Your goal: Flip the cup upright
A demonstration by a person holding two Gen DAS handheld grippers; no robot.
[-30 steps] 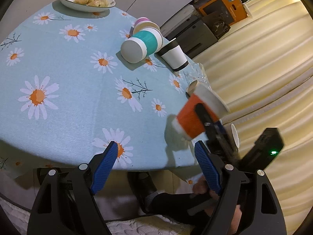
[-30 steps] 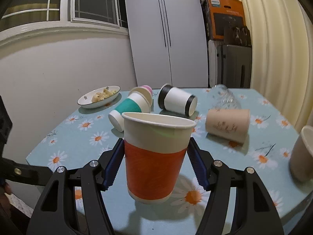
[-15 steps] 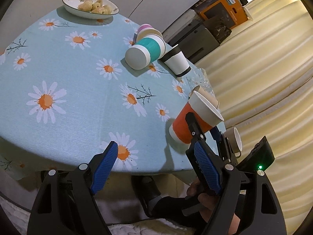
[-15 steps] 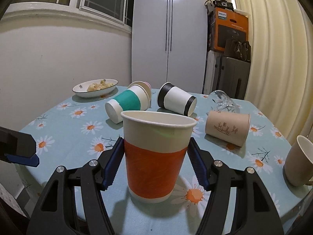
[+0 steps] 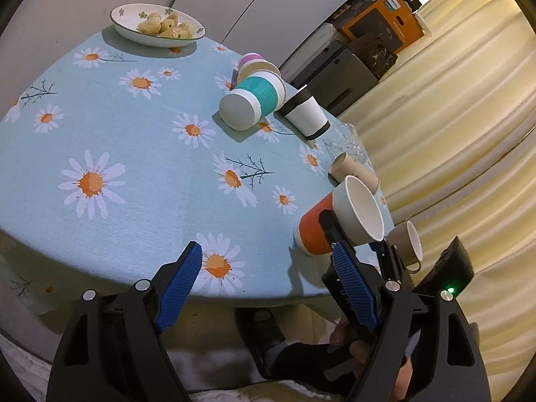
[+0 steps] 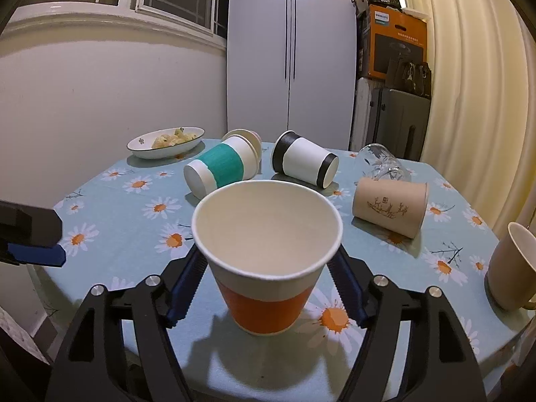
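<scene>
An orange and white paper cup (image 6: 266, 258) stands upright, mouth up, on the daisy tablecloth (image 6: 134, 221) near the front edge. My right gripper (image 6: 268, 284) has its blue pads on both sides of the cup and is shut on it. In the left wrist view the same cup (image 5: 338, 217) shows at the right with the right gripper's finger across it. My left gripper (image 5: 268, 284) is open and empty, hanging over the table's near edge to the left of the cup.
A teal-banded cup (image 6: 222, 167), a black-banded cup (image 6: 305, 162), a tan printed cup (image 6: 390, 206) and a clear glass (image 6: 380, 164) lie on their sides farther back. A beige mug (image 6: 512, 268) stands at the right. A bowl of food (image 6: 165, 140) sits at the back left.
The right gripper has lowered the orange cup onto the cloth and tipped its view down into the cup's mouth. The left gripper has shifted slightly, staying open.
</scene>
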